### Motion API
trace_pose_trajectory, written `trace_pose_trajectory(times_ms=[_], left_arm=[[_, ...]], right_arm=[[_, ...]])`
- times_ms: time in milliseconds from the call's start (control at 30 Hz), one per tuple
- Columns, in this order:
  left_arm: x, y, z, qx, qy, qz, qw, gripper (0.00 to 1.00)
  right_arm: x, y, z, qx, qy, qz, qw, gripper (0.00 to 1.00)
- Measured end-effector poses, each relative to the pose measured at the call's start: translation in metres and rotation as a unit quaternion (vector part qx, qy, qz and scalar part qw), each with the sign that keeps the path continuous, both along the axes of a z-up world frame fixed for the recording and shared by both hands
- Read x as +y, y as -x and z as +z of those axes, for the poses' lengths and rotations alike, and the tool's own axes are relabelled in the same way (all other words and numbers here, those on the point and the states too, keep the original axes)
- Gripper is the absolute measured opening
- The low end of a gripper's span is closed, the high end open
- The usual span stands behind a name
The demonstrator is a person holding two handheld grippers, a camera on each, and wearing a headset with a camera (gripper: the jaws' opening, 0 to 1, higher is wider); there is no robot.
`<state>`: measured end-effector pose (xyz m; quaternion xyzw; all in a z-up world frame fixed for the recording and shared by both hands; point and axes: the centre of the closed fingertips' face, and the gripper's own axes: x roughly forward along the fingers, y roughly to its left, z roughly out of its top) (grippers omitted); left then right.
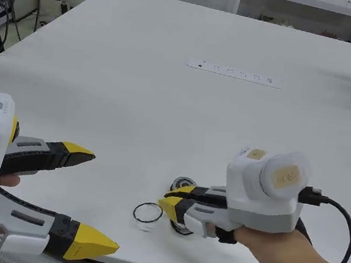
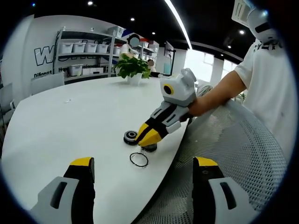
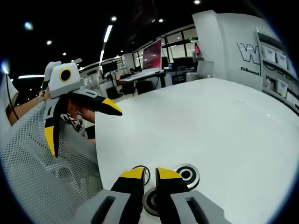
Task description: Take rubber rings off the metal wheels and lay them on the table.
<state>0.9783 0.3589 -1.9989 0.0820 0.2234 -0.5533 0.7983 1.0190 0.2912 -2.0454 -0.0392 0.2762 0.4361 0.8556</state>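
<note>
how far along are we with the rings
Done: one rubber ring lies loose on the table. In hand: the right gripper, jaws nearly together, is down on the near metal wheel; whether it pinches a ring is unclear. To do: that wheel and, seemingly, the far wheel. The left gripper is open, holding nothing.

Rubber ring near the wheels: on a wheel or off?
Off: the rubber ring lies flat on the table, beside the wheels.
</note>
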Motion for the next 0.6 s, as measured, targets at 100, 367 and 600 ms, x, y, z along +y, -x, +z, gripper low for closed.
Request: trace_pose_trajectory(times_ms=[100,367,600], left_arm=[[0.000,0.000,0.000,-0.001,-0.001,-0.002,1.0000,0.84],[0.000,0.001,0.001,-0.002,-0.001,-0.005,1.0000,0.84],[-0.001,0.001,0.003,-0.007,-0.004,-0.013,0.9999,0.84]], right_arm=[[-0.006,-0.006,0.010,-0.022,0.011,0.005,0.9997,0.08],[-0.022,-0.015,0.036,-0.051,0.008,0.005,0.9987,0.16],[-0.033,-0.007,0.038,-0.062,0.029,0.040,0.9968,0.19]])
